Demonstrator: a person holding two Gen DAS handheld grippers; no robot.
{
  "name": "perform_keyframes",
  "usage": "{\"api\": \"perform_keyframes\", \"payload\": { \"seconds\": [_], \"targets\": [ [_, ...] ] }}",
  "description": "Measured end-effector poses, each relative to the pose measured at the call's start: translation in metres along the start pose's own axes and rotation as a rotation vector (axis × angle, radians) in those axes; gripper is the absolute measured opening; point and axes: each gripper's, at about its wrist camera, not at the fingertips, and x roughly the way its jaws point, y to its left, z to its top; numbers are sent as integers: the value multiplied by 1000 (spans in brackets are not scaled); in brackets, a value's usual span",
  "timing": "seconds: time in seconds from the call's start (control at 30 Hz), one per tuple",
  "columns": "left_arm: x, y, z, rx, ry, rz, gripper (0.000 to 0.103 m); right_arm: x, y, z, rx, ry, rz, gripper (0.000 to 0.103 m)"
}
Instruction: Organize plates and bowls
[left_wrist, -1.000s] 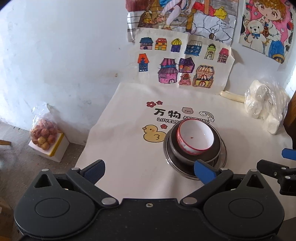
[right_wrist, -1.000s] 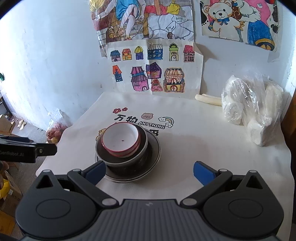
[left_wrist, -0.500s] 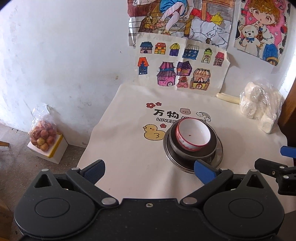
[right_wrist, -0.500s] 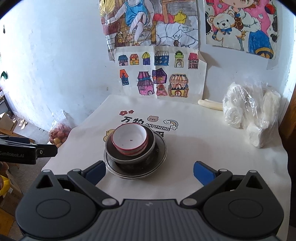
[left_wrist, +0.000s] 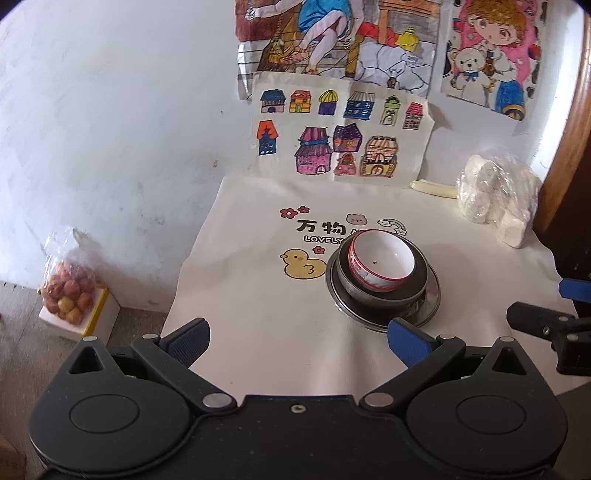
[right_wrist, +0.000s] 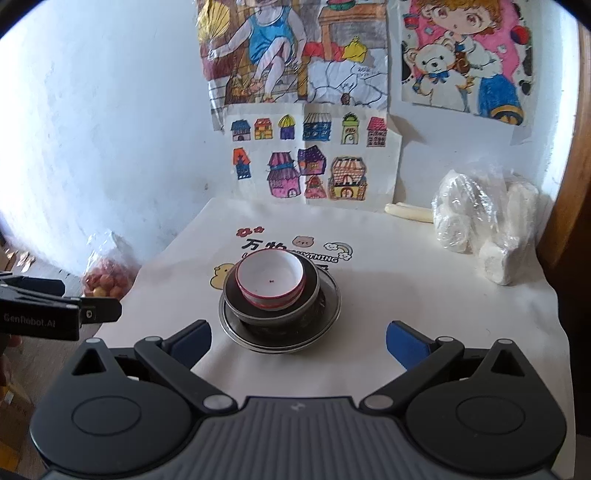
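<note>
**Stacked tableware at the centre of the table, both grippers spread and empty**

A white bowl with a red rim (right_wrist: 270, 282) sits nested inside a dark bowl (right_wrist: 273, 314), which in turn rests on a metal plate (right_wrist: 330, 295). The stack stands near the middle of the cloth-covered table (right_wrist: 424, 295), partly covering the printed lettering and just beside the printed yellow duck (left_wrist: 301, 264). The left gripper (left_wrist: 297, 341) hovers over the near edge of the table with its blue-padded fingers (left_wrist: 404, 341) spread wide, nothing between them; the stack lies ahead of its right finger. The right gripper (right_wrist: 297, 341) is likewise wide apart and holds nothing, with the stack ahead, nearer its left finger. A plastic bag of white items (right_wrist: 476, 221) occupies the far right corner. A bag of reddish fruit (left_wrist: 68, 291) sits on a white box on the floor, off the left edge. Coloured drawings (right_wrist: 314, 155) hang on the wall behind.
</note>
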Motion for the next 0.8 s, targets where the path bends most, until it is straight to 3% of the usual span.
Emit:
{"api": "perform_keyframes", "payload": {
  "seconds": [0.8],
  "targets": [
    [-21, 27, -27, 71, -4, -97, 102, -40, 46, -30, 57, -10, -95, 103]
  ]
}}
